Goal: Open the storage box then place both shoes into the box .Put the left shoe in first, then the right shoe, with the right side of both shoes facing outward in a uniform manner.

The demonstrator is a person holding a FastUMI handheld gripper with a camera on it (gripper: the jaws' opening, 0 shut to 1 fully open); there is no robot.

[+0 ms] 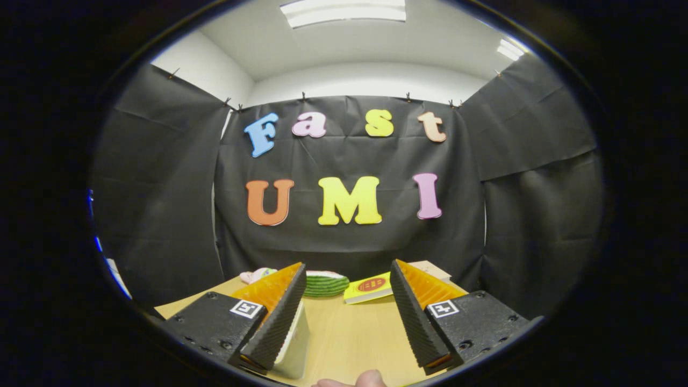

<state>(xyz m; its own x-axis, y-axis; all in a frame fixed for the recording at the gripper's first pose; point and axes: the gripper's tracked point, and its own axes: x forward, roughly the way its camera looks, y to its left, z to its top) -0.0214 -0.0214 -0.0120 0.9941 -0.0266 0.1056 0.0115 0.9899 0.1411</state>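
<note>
My gripper (348,267) is open, held level above a wooden table (349,333), with nothing between its fingers (279,317). Beyond the fingertips, at the table's far edge by the cloth wall, lies a green striped, watermelon-patterned shoe (325,285) with a pale pink top. To its left a second pinkish shoe-like item (257,275) is partly hidden behind the left finger. A white object (294,344) sits on the table against the inner side of the left finger; I cannot tell what it is.
A yellow book (371,287) with a red oval on its cover lies at the far right of the table, just ahead of the right finger. A person's fingertip (368,379) shows at the near edge. Black cloth walls close in the booth.
</note>
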